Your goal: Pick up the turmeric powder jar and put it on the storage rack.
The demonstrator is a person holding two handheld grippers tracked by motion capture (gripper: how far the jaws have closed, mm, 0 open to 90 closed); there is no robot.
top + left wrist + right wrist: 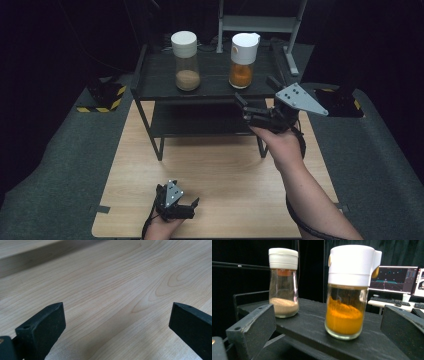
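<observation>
Two glass jars with white lids stand on the top shelf of a black rack (210, 87). The left jar (186, 61) (283, 282) holds beige powder. The right jar (243, 60) (350, 291) holds orange powder. My right gripper (256, 95) (328, 325) is open, raised at shelf height just in front of the orange jar, its jaws standing wide on either side and apart from the glass. My left gripper (192, 206) (117, 320) is open and low over the wooden table (112, 285) near its front edge, with nothing between its jaws.
The rack has a lower shelf (200, 120) and thin legs standing on the wooden tabletop (215, 170). Grey carpet surrounds the table. A monitor (394, 278) and keyboard sit far behind the jars. Bare wood lies between the rack and my left gripper.
</observation>
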